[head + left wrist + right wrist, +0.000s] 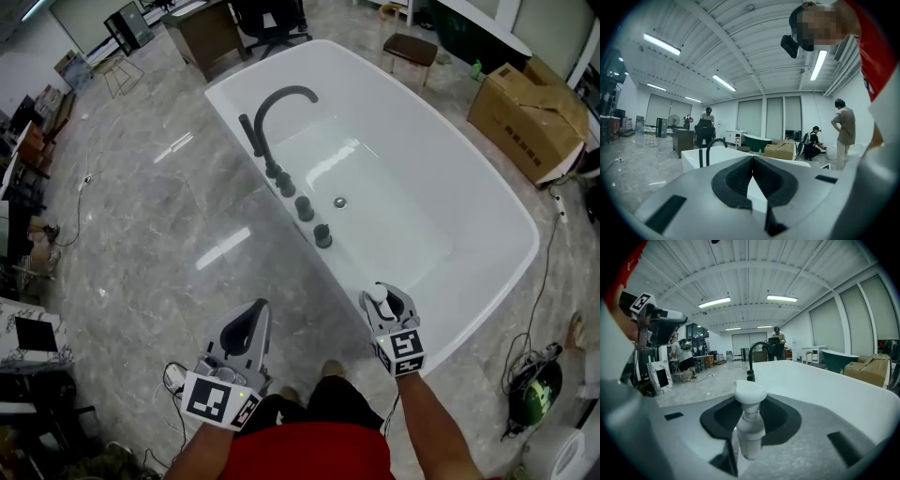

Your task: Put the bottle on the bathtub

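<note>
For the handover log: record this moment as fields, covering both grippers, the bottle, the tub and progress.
Left gripper: shut, nothing between the jaws, over the floor beside the tub
Right gripper: shut on the bottle, at the tub's near rim
Bottle: white, wide cap
Bathtub: white, with a black faucet on its rim
Progress: bottle not yet released
</note>
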The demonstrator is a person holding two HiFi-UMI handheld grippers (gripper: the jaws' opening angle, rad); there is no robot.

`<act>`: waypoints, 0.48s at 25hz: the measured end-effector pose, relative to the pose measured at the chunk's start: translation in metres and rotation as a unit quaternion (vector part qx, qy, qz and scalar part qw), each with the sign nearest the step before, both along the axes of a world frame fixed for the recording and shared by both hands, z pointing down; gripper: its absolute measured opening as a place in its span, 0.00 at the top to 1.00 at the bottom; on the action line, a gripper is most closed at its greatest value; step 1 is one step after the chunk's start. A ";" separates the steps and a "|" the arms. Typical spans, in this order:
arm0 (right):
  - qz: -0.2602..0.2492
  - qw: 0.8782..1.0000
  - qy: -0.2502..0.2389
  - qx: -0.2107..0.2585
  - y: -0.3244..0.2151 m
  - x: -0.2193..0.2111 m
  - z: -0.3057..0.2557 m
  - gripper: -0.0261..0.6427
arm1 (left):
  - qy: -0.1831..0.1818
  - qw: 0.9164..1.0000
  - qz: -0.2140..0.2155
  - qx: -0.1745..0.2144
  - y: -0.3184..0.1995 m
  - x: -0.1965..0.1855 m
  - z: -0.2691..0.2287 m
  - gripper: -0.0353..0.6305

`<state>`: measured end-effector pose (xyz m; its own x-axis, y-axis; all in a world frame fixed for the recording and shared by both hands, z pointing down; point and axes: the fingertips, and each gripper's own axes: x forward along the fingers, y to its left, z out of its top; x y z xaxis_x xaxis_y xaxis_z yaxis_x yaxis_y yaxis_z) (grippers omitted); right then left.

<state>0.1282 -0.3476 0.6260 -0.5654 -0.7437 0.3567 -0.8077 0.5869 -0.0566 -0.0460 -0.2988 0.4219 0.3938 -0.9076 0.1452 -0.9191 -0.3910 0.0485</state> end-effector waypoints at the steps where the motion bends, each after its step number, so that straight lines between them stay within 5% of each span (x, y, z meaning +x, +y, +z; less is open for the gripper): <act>1: -0.003 1.000 0.000 -0.001 0.001 0.000 0.002 0.79 | 0.000 1.000 0.000 0.000 -0.001 0.001 0.001 0.93; 12: -0.031 0.999 0.031 0.007 0.016 -0.005 0.010 0.73 | 0.010 1.000 0.002 -0.005 -0.006 0.009 0.008 0.93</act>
<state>0.1234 -0.3316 0.6357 -0.5880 -0.7128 0.3824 -0.7710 0.6368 0.0014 -0.0373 -0.3050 0.4299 0.3998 -0.9049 0.1459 -0.9166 -0.3935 0.0710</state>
